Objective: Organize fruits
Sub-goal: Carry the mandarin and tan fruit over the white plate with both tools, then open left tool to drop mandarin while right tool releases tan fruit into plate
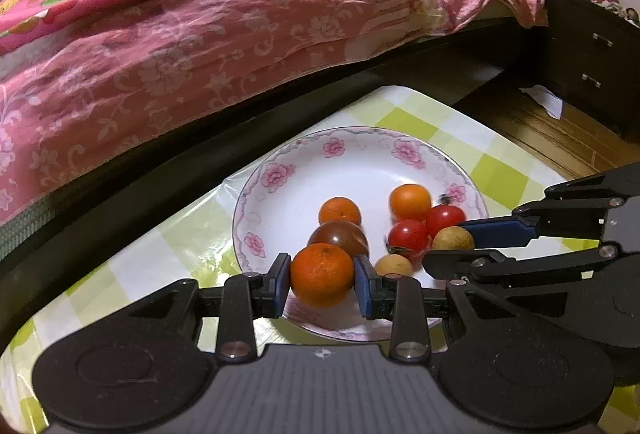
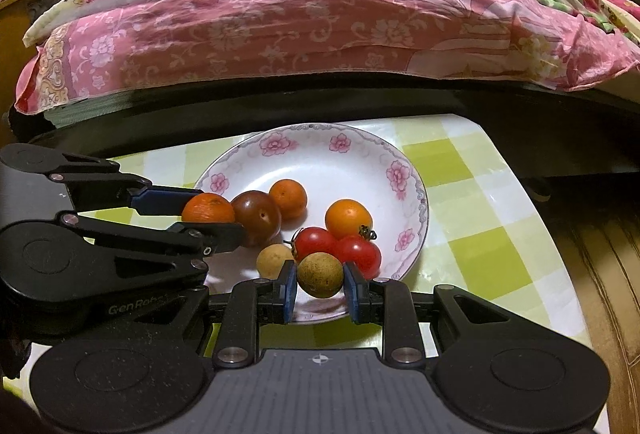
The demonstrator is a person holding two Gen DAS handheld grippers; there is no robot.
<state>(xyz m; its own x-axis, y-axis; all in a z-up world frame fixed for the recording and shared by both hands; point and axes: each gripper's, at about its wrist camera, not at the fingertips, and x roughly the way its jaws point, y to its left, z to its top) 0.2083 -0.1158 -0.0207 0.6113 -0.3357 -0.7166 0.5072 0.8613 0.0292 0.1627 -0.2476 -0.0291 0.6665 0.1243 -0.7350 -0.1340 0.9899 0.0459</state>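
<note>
A white plate with pink flowers (image 1: 336,153) (image 2: 320,153) stands on a green-checked tablecloth. My left gripper (image 1: 322,280) is shut on a small orange citrus (image 1: 322,274) (image 2: 208,209) over the plate's near rim. My right gripper (image 2: 320,284) is shut on a tan longan (image 2: 321,274) (image 1: 453,238) above the plate's near right part. On the plate lie a dark brown tomato (image 1: 340,236) (image 2: 256,215), another small orange citrus (image 1: 340,210) (image 2: 288,197), an orange tomato (image 1: 410,201) (image 2: 348,218), two red cherry tomatoes (image 1: 408,236) (image 2: 358,254) and a second longan (image 1: 394,266) (image 2: 274,260).
A bed with pink flowered bedding (image 1: 200,45) (image 2: 300,17) and a dark frame runs along the table's far edge. A dark drawer cabinet (image 1: 588,61) stands at the right on the wooden floor (image 1: 532,129). The table's right edge (image 2: 532,201) drops to the floor.
</note>
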